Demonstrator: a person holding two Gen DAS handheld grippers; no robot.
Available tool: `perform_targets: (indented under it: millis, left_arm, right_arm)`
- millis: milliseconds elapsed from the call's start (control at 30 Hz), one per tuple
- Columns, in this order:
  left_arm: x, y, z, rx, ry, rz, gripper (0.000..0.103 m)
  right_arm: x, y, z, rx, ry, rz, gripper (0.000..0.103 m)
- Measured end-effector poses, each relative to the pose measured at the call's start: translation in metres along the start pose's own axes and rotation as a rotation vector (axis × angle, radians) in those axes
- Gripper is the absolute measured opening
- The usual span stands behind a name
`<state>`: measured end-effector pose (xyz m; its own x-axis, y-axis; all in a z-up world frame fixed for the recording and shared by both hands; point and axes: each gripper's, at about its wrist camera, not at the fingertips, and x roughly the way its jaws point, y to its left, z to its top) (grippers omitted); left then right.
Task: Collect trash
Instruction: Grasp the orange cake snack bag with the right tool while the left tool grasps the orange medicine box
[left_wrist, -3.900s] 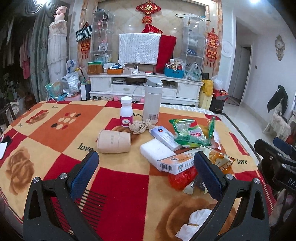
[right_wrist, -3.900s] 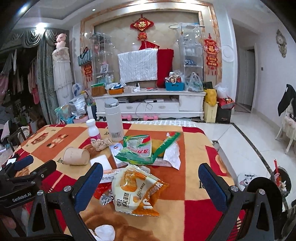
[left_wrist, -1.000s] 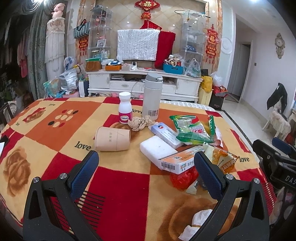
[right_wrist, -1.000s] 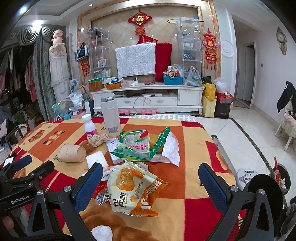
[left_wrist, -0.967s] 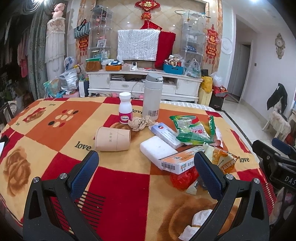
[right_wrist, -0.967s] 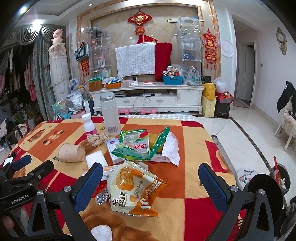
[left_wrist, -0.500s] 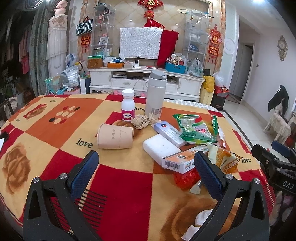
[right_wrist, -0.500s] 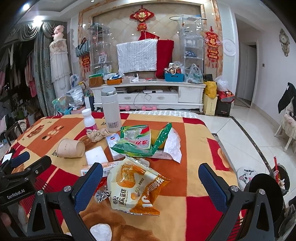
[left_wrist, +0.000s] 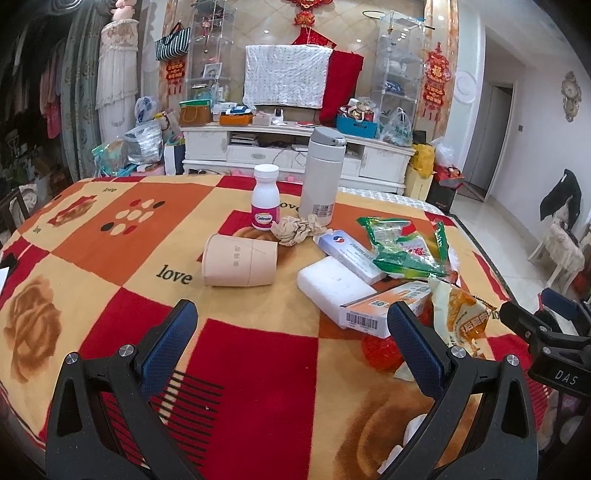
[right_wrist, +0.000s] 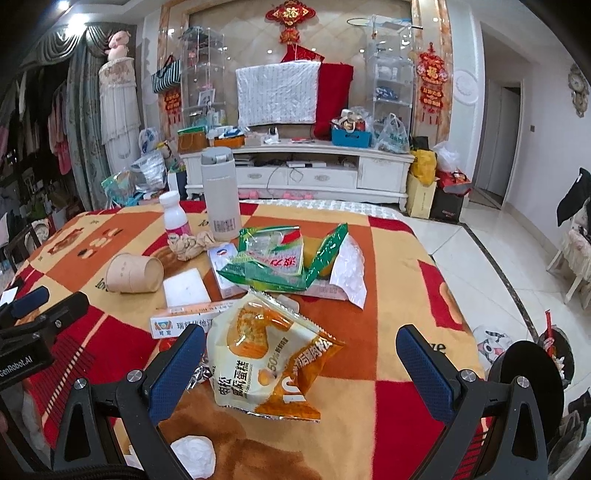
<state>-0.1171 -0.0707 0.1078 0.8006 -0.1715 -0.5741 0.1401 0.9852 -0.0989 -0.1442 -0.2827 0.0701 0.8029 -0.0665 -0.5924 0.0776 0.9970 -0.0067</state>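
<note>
A cluttered living room, with a white TV cabinet (right_wrist: 295, 173) along the far wall, lies behind a surface (left_wrist: 110, 229) covered in a red, orange and yellow checked blanket printed with "love".

The trash sits in a loose heap on the right half of the surface. A paper cup (left_wrist: 240, 264) lies on its side, apart from the rest. Just behind it is a crumpled paper wad (left_wrist: 295, 229), which lies at the foot of an upright grey flask (left_wrist: 322, 176) and a white pill bottle (left_wrist: 265, 196). To the right, a white block (left_wrist: 332, 282) touches a blue-and-white box (left_wrist: 349, 254), with an orange-and-white carton (left_wrist: 384, 309) lying across the block's near edge. A torn green wrapper (right_wrist: 280, 260) rests over the box. Nearest the right side lies an orange snack bag (right_wrist: 271, 354), with a white tissue ball (right_wrist: 194, 454) by the surface's near edge.

The left tongs (left_wrist: 293, 345) are spread wide and empty above a bare red square, short of the cup and carton. The right tongs (right_wrist: 301, 363) are likewise wide apart and empty, the snack bag lying between and just ahead of their fingers.
</note>
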Motion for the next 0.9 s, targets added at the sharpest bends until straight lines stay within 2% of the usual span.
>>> perform_targets:
  millis: [167,433,733,900]
  left_arm:
    - [0.001,0.002,-0.001,0.002,0.002,0.002,0.102]
    - [0.009,0.026,-0.005,-0.018,0.039,-0.008,0.102]
    - [0.021,0.053,-0.008,-0.036,0.095,-0.007,0.102]
    - [0.027,0.048,-0.005,-0.047,0.119,-0.051,0.102]
  right_arm:
    - [0.001,0.001,0.0,-0.006,0.002,0.0,0.102]
    - [0.005,0.0,-0.002,0.0,0.025,0.014,0.102]
    - [0.014,-0.004,-0.014,-0.01,0.084,0.101,0.102]
    - [0.035,-0.011,-0.022,0.05,0.142,0.157,0.102]
